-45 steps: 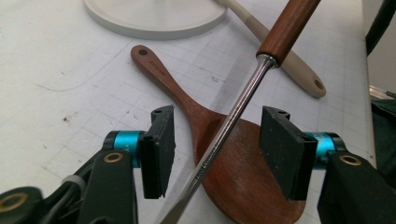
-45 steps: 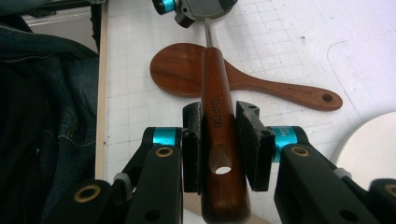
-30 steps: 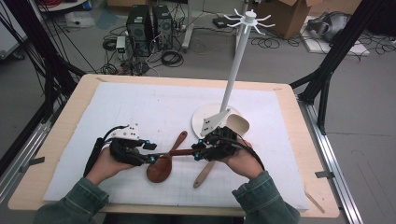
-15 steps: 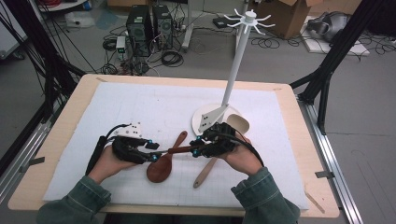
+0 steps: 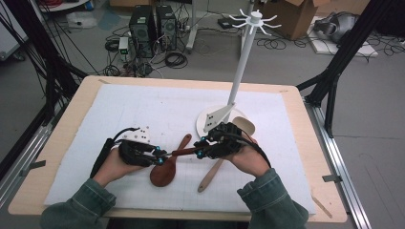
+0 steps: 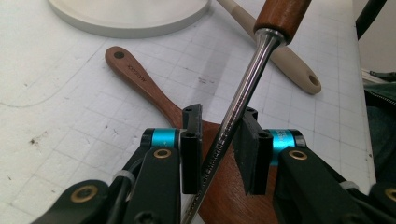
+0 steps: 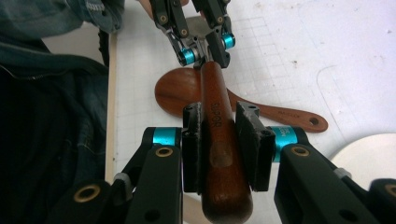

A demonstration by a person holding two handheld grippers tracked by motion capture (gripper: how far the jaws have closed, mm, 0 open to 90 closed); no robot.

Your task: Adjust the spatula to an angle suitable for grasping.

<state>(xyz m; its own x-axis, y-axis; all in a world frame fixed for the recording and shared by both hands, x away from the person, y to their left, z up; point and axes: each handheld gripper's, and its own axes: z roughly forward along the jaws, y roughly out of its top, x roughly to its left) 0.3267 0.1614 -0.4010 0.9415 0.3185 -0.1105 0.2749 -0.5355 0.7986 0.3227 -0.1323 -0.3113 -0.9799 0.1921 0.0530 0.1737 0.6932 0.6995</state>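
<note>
Wooden-handled steel tool (image 7: 218, 140) is held above the mat, handle clamped by right gripper (image 7: 219, 144). Left gripper (image 6: 219, 149) jaws, just closing, bracket its metal shaft (image 6: 238, 98). Handover is begun; hanging on the rack (image 5: 253, 28) is judged outstanding.

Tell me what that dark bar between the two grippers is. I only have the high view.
Observer: It's a tool with a brown wooden handle and a shiny metal rod. The right gripper has its jaws shut on the handle.
Operator: And the left one?
Observer: The left gripper has the rod between its jaws, which have just been closing. I can't tell whether both pads press on it.
Operator: What lies under the rod?
Observer: The brown spoon, flat on the mat. Its handle has a hanging hole and small lettering that I can't read.
</note>
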